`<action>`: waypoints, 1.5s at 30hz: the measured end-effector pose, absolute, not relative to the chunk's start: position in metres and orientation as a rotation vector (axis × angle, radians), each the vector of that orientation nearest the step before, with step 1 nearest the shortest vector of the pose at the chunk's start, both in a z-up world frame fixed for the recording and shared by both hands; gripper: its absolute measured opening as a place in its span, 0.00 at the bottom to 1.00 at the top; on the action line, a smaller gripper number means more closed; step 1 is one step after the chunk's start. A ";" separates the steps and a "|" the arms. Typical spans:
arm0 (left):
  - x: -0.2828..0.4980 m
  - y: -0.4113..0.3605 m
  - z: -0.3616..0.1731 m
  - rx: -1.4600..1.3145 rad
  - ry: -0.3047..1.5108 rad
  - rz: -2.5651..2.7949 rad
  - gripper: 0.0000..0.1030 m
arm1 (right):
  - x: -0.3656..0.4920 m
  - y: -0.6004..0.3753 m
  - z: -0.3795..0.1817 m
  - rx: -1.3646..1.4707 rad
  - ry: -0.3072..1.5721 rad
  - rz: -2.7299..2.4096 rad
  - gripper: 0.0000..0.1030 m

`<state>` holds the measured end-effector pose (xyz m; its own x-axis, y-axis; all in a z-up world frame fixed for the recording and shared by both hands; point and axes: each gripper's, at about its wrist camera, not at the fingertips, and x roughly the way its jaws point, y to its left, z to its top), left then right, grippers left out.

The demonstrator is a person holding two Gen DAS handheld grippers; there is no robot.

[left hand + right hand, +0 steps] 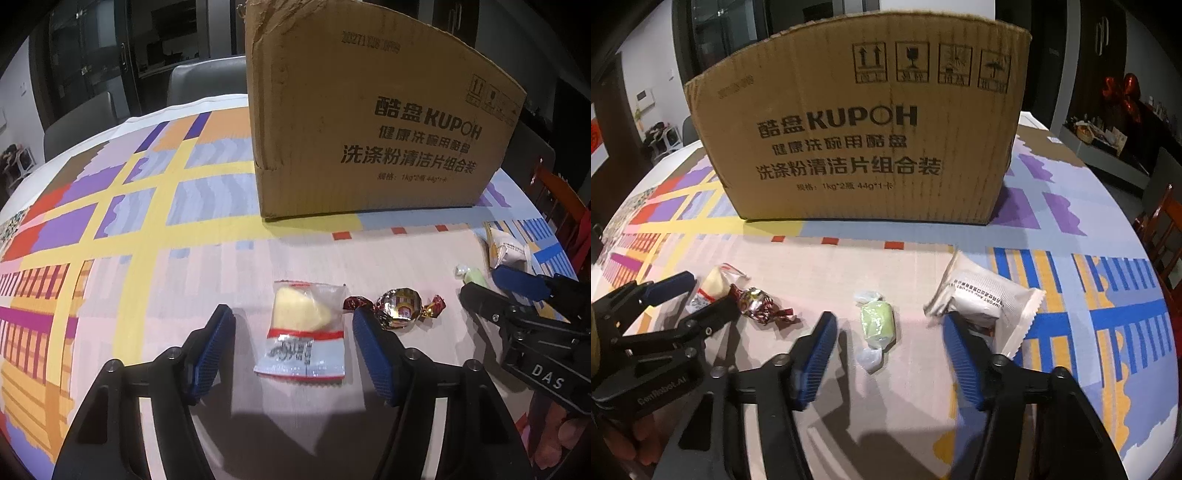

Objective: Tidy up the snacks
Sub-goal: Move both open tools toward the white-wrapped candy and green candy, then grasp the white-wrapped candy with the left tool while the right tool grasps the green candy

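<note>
Four snacks lie in a row on the patterned tablecloth before a cardboard box (373, 122) (864, 136). My left gripper (293, 325) is open, its blue pads either side of a clear packet with a yellow snack (304, 332), which also shows in the right wrist view (714, 284). A red-gold foil candy (399, 306) (759, 301) lies just right of it. My right gripper (888, 328) is open around a green wrapped candy (877, 325) (474, 275). A white pouch (986, 299) (504, 247) touches its right finger.
The tablecloth (147, 229) (1071, 295) covers a round table. Grey chairs (203, 81) stand behind the far edge at left. A red-brown wooden chair (1167, 229) (561, 195) stands at the right edge. Shelves with items (1100, 136) line the far right.
</note>
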<state>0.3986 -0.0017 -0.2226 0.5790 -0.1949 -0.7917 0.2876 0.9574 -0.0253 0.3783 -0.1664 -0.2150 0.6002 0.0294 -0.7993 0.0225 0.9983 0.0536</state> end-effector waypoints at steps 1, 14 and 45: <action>0.399 -0.001 -0.222 0.108 0.907 -0.283 0.59 | 0.379 -0.167 -0.217 0.062 0.932 0.007 0.50; 0.390 -0.003 -0.219 0.106 0.891 -0.300 0.33 | 0.382 -0.166 -0.217 0.047 0.910 0.005 0.20; 0.351 -0.001 -0.148 0.088 0.786 -0.273 0.33 | 0.344 -0.171 -0.155 0.082 0.806 0.036 0.19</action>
